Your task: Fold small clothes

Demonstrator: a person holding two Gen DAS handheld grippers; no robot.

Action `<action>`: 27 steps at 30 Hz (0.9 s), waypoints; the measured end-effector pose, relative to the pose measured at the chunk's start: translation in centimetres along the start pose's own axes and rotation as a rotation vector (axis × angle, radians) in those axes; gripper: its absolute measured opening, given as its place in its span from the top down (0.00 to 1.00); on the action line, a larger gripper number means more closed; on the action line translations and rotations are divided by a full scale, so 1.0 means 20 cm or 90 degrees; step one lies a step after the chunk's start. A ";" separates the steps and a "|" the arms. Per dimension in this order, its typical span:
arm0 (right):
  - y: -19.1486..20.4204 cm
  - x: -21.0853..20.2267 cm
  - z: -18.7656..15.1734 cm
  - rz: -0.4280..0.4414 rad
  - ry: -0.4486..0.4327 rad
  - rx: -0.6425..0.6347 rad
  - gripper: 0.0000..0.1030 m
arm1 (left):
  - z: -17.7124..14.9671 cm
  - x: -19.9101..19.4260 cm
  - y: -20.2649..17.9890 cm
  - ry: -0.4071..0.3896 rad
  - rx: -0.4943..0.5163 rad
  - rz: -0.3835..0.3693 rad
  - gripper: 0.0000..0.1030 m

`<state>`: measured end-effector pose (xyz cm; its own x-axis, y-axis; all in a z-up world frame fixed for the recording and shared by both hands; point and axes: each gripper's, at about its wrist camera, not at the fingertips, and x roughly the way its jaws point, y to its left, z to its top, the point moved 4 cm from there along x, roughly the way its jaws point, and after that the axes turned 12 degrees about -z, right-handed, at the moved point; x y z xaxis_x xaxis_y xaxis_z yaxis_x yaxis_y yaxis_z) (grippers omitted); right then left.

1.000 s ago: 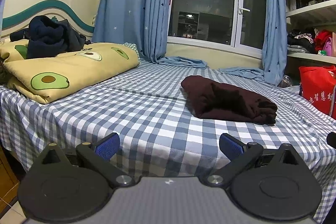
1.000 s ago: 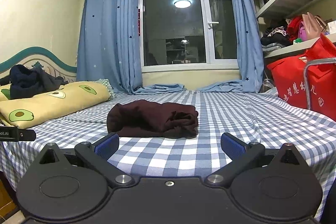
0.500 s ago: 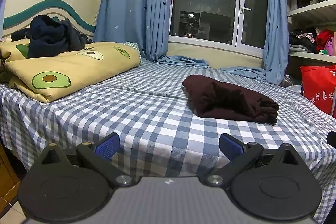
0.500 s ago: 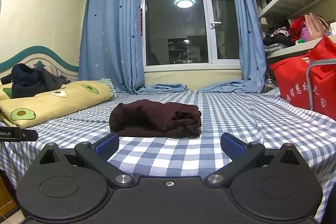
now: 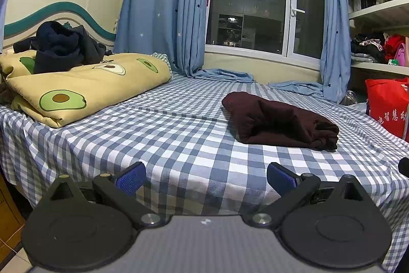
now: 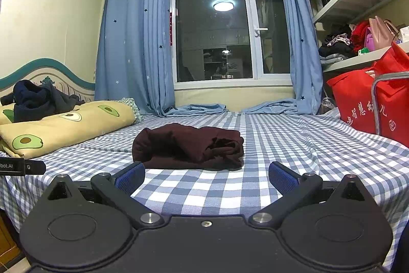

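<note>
A dark maroon garment [image 5: 278,119] lies folded in a thick bundle on the blue-and-white checked bed sheet [image 5: 179,134]. In the right wrist view the garment [image 6: 189,146] sits straight ahead on the sheet [image 6: 281,145]. My left gripper [image 5: 205,175] is open and empty at the bed's near edge, to the left of the garment and apart from it. My right gripper [image 6: 206,174] is open and empty, just in front of the garment and not touching it.
A folded yellow avocado-print quilt [image 5: 84,86] lies at the left with dark navy clothes [image 5: 61,47] heaped on it. A red bag [image 6: 370,104] stands at the right by shelves. Blue curtains [image 6: 135,42] frame the window behind the bed.
Both grippers have drifted slightly, so the garment sits a little higher and further right in each view. The garment has not moved. Both grippers stay open.
</note>
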<state>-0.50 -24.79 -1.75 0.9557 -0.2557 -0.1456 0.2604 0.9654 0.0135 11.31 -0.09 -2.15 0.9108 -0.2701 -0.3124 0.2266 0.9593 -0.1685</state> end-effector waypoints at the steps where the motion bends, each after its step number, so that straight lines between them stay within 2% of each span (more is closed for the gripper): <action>1: 0.00 0.00 0.00 0.000 0.000 0.000 0.00 | 0.00 0.00 0.00 0.000 0.000 0.000 0.01; 27: 0.00 -0.01 0.00 0.001 -0.002 -0.001 0.00 | 0.01 -0.01 -0.01 -0.003 0.002 0.002 0.01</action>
<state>-0.64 -24.74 -1.63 0.9568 -0.2539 -0.1417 0.2582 0.9660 0.0124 11.16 -0.16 -1.88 0.9132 -0.2670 -0.3079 0.2251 0.9602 -0.1652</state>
